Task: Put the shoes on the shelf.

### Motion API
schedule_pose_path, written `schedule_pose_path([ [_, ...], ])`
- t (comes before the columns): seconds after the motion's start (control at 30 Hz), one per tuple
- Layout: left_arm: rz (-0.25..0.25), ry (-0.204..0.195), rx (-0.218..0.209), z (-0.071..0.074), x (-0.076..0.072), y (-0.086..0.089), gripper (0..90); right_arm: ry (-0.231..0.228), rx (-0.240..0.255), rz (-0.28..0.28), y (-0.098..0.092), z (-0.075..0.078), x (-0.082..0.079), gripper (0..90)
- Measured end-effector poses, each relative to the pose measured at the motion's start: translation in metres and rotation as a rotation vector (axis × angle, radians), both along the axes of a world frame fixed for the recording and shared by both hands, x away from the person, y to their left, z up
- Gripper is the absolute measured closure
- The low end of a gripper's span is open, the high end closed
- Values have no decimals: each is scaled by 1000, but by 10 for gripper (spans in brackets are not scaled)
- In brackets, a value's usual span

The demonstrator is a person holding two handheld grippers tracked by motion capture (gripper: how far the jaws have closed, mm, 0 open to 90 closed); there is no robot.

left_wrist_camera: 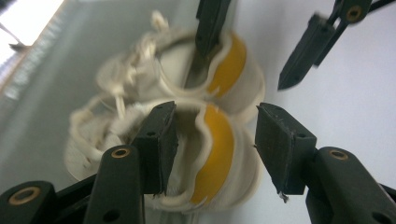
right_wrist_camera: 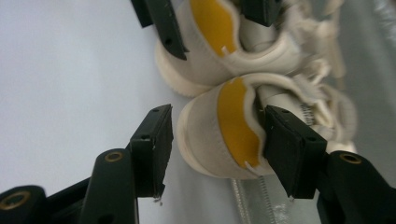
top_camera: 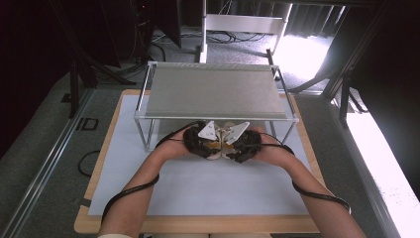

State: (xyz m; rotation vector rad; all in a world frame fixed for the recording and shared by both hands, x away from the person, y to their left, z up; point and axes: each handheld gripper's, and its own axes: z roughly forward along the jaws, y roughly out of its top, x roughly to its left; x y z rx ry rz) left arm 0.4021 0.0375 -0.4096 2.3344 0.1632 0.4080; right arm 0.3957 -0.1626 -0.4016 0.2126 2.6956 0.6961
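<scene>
A pair of cream sneakers [top_camera: 221, 148] with yellow heel patches stands side by side on the white mat, toes under the shelf's front edge. My left gripper [top_camera: 205, 141] straddles the heel of the left sneaker [left_wrist_camera: 212, 154]. One finger [left_wrist_camera: 159, 140] is inside the shoe's opening, and the other stands clear of the heel outside. My right gripper [top_camera: 236, 143] straddles the heel of the right sneaker [right_wrist_camera: 224, 126] the same way. Its inner finger [right_wrist_camera: 289, 144] is at the collar and its outer finger is apart from the heel. Both grippers are open, pads not pressing.
A metal-framed shelf [top_camera: 213, 91] with a grey top stands at the back of the mat [top_camera: 208, 188], its legs left and right of the shoes. The wooden table edge [top_camera: 198, 224] runs along the front. Cables trail from both grippers along the forearms.
</scene>
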Motion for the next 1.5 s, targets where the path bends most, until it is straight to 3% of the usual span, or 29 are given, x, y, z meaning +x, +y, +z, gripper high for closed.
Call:
schedule_pose_path([
  [0.17,65,-3,25,3,-11,0,480,-37,122,-101,-9,7,-5,432],
  [0.23,79,1,20,3,-14,0,480,-45,147,-129,-10,7,-7,432],
  [0.3,131,6,1,6,-23,1,481,-72,226,-187,-15,7,-14,441],
  [0.33,145,3,-11,7,-26,2,480,-81,234,-206,-15,7,-17,441],
  [0.4,165,19,-30,8,-32,4,481,-87,273,-227,-18,6,-22,449],
  [0.5,207,19,-24,7,-41,4,481,-74,322,-280,-21,2,-30,486],
  [0.77,267,18,-25,-5,-62,2,484,-77,357,-341,-21,-16,-47,544],
  [0.83,316,24,-48,-10,-65,1,484,-74,378,-358,-19,-21,-51,547],
  [0.9,316,24,-48,-10,-65,1,484,-79,382,-367,-18,-23,-53,547],
  [0.93,385,9,-87,-15,-70,1,485,-88,400,-382,-16,-27,-58,588],
  [1.03,398,-12,-99,-18,-74,1,502,-103,413,-392,-13,-30,-62,621],
  [1.2,462,-41,-119,-19,-76,1,654,-121,423,-430,-10,-35,-62,681],
  [1.4,465,-31,-106,-27,-69,-4,792,-133,436,-488,-8,-37,-56,702],
  [1.5,465,-20,-96,-31,-65,-6,795,-141,436,-496,-8,-39,-54,704],
])
